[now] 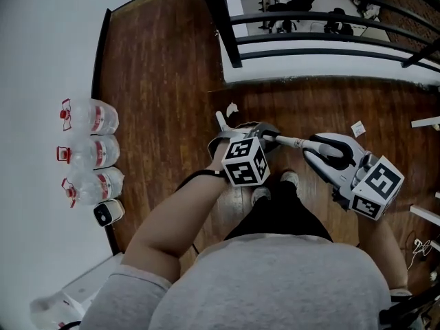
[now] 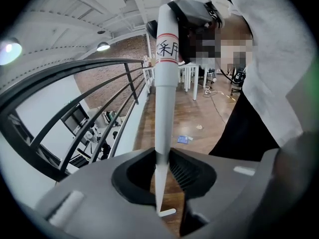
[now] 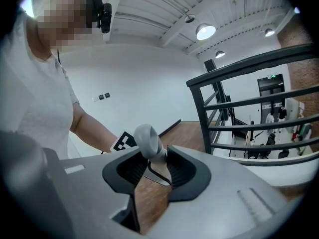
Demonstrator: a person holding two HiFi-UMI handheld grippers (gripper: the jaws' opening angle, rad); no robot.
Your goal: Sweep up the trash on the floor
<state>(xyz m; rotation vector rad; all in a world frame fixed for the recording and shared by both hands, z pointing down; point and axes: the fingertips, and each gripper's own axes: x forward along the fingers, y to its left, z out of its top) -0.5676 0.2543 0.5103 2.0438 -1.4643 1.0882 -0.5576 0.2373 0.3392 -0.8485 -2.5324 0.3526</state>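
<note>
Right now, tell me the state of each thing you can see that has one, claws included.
Left claw: shut on the white pole.
Right claw: shut on the grey knobbed handle.
Water bottles: red caps on, in a row by the wall.
Paper scrap: loose on the floor, not swept up.
Blue scrap: lying on the floor, not swept up.

Floor (image 1: 158, 67) is dark reddish-brown wood with plank grain, wall (image 1: 41, 47) white, railing (image 1: 309, 19) black. Bottles (image 1: 93, 115) are clear, with red caps. Left gripper (image 2: 162, 173) and right gripper (image 3: 155, 166) are grey with black ribbed pads, and their cubes (image 1: 245, 161) have black-and-white squares. Pole (image 2: 164, 83) is white with a red-edged label, handle (image 3: 148, 139) pale grey, and one scrap (image 2: 183, 139) is blue.
</note>
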